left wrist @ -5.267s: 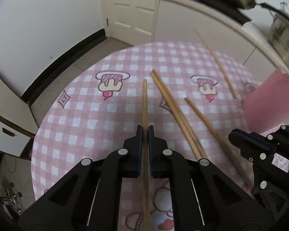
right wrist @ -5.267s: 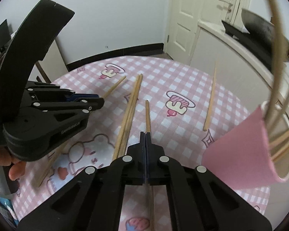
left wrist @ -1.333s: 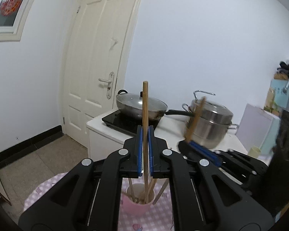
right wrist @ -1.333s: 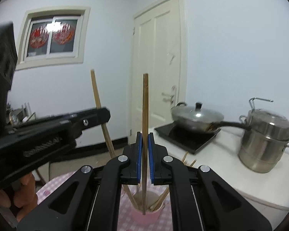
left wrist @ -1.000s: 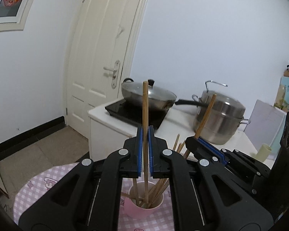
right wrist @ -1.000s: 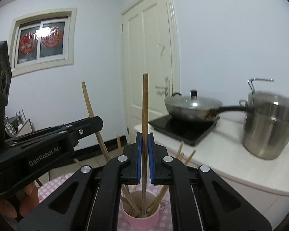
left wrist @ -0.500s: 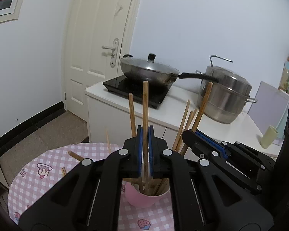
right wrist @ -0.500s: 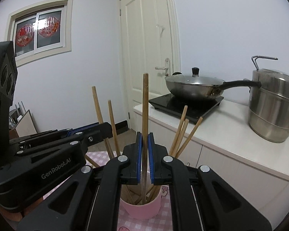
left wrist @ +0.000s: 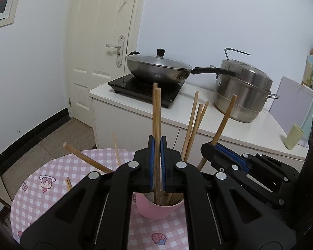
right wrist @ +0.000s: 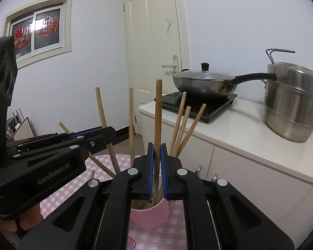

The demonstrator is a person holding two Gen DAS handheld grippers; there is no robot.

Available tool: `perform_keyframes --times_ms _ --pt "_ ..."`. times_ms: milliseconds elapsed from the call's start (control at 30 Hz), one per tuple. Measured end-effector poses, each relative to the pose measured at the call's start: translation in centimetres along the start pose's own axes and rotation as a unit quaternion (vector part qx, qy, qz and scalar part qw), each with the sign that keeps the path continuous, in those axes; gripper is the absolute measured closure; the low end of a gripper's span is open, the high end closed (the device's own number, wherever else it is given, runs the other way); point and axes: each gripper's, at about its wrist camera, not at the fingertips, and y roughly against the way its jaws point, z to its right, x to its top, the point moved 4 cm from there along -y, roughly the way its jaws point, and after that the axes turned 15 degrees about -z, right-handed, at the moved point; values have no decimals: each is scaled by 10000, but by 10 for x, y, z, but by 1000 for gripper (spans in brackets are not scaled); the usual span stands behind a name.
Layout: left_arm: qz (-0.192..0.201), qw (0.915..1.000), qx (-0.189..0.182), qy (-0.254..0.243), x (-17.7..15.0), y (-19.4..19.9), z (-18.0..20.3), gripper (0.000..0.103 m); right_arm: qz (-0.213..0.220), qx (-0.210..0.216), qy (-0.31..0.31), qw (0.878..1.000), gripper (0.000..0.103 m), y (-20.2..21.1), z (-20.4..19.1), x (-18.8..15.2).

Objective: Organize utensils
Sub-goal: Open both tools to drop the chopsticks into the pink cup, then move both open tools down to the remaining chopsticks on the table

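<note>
Your left tongs [left wrist: 157,162] and right tongs [right wrist: 156,166] each pinch an upright wooden chopstick [left wrist: 157,114], tips inside the pink round cup [left wrist: 154,209] just below. Only your right view shows fingers [right wrist: 28,218].

Your right gripper [right wrist: 157,166] has its jaws clamped on an upright chopstick [right wrist: 157,112], lower end inside the pink cup [right wrist: 149,216]. Your left gripper [right wrist: 109,134] pinches another chopstick [right wrist: 103,114] just beside it.
</note>
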Motion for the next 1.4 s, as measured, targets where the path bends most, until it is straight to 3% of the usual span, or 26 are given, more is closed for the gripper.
perform_keyframes --times_ms 267,333,400,467,533,567,933,1400 --pt "-21 10000 5 -89 0 4 2 97 -13 0 -48 10000 97 3 0 -5" --pt "10 10000 -22 -52 0 8 2 97 15 9 -44 10000 90 7 -1 -5" --pt "8 9999 -104 -27 1 12 1 96 75 -10 -66 9999 77 12 -2 -6" --pt "12 9999 -133 -39 1 15 3 94 118 -22 -58 9999 74 17 -4 -6" --pt "32 9999 -145 -30 0 20 4 65 132 -37 -39 9999 74 20 -5 -7" --pt "66 9998 -177 -7 -1 24 4 58 139 -45 -43 9999 73 22 -5 -8" --pt "299 9990 -327 -1 -11 64 4 54 270 -80 -95 9996 71 52 -7 -13" --pt "381 9992 19 86 -50 113 -38 48 211 108 44 9997 69 68 -23 -37"
